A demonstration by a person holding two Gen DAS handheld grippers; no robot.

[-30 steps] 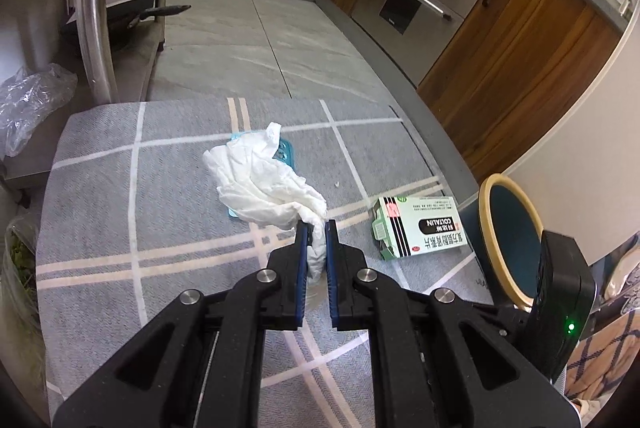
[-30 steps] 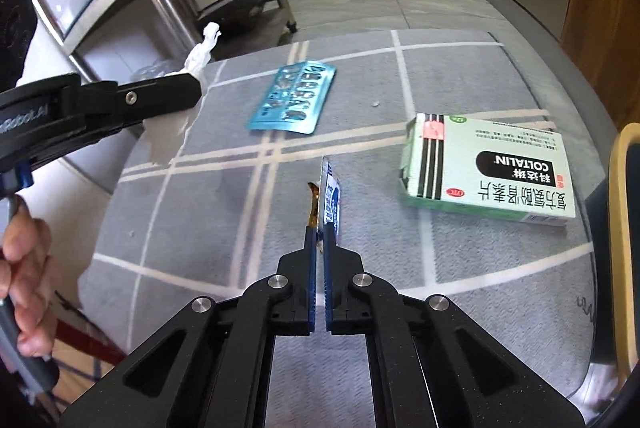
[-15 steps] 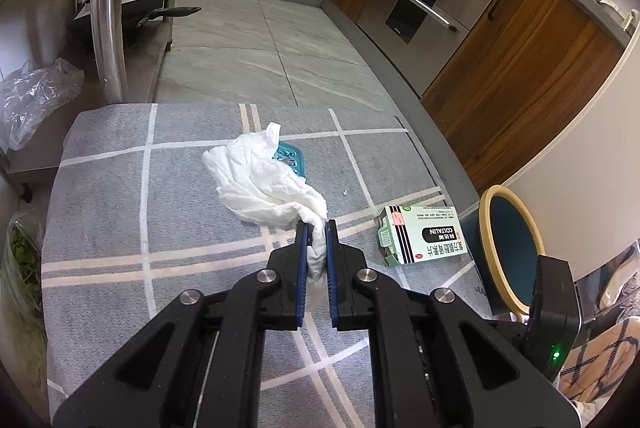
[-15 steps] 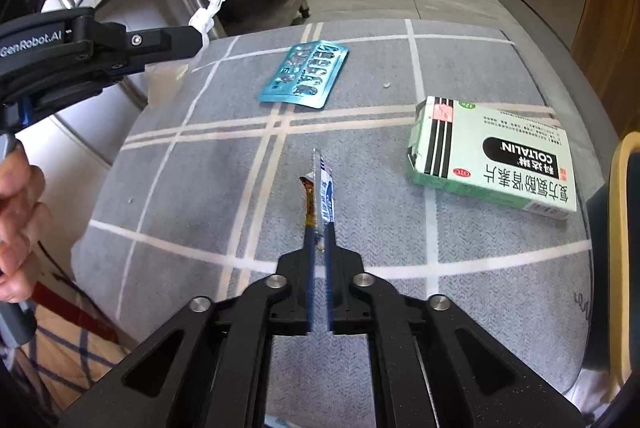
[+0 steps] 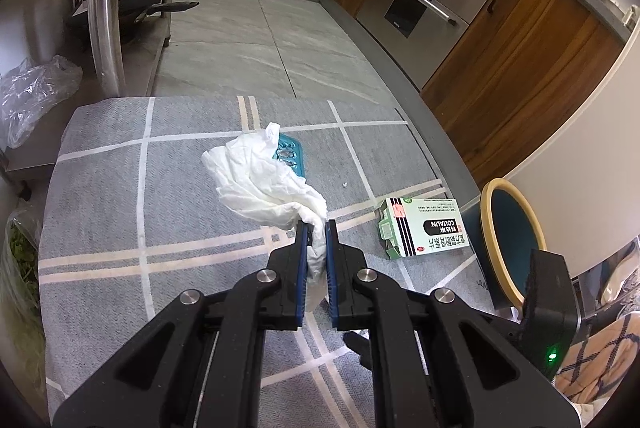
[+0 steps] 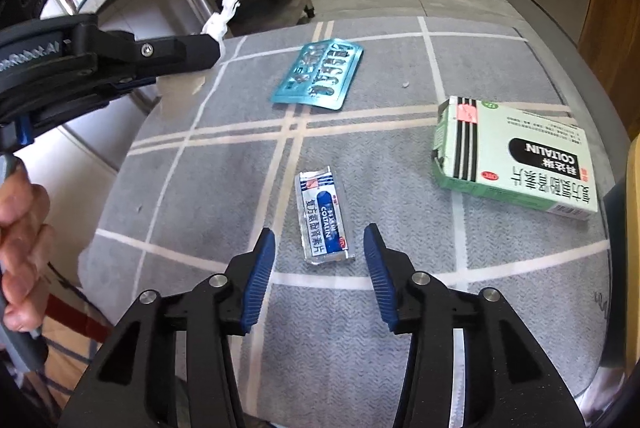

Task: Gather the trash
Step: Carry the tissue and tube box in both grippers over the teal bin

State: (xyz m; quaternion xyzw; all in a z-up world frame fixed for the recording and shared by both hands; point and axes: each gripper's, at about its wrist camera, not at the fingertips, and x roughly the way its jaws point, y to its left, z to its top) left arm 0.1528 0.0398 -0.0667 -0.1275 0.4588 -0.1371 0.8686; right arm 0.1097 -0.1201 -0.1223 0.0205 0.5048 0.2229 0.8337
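Observation:
My left gripper (image 5: 315, 228) is shut on a crumpled white tissue (image 5: 260, 180) and holds it above the grey checked cloth (image 5: 120, 212). In the right wrist view the left gripper (image 6: 212, 46) is at the left, with a tissue tip (image 6: 222, 16) sticking out. My right gripper (image 6: 319, 242) is open, and a small blue and white sachet (image 6: 323, 214) lies flat on the cloth between its fingers. A teal blister pack (image 6: 320, 74) lies further back. A green and white medicine box (image 6: 516, 158) lies to the right and also shows in the left wrist view (image 5: 422, 228).
A round bin with a tan rim (image 5: 512, 240) stands at the cloth's right edge. A steel rack leg (image 5: 104, 8) and a clear plastic bag (image 5: 32, 96) are at the back left. Wooden cabinets (image 5: 520, 40) line the right side.
My right gripper opened and let go of the sachet, which now lies flat on the cloth. My left gripper rose a little with the tissue.

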